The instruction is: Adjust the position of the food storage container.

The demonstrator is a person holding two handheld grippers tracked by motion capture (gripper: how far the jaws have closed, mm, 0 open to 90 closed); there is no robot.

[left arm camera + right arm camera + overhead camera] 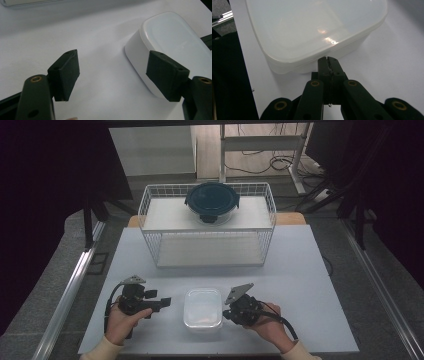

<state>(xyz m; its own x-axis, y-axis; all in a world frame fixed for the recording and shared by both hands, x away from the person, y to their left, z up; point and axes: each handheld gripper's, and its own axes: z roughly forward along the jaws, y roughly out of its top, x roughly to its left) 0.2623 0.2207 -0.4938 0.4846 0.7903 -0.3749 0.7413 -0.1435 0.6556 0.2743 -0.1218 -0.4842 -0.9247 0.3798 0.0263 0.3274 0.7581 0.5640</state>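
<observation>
A translucent white lidded box point(202, 309) sits on the white table near the front edge, between the two grippers. My left gripper point(162, 303) lies to its left, pointing at it. In the left gripper view this gripper point(115, 72) stands open, and the box point(172, 42) lies past the right jaw. My right gripper point(226, 313) is at the box's right side. Its jaws point(328, 62) are shut with nothing between them, tips right at the wall of the box point(312, 27) under the lid's rim.
A white wire rack point(150, 202) stands at the back of the table point(310, 285). A round container with a dark lid point(212, 200) rests on its upper shelf. Dark curtains hang at both sides, and a metal rail point(70, 290) runs along the left.
</observation>
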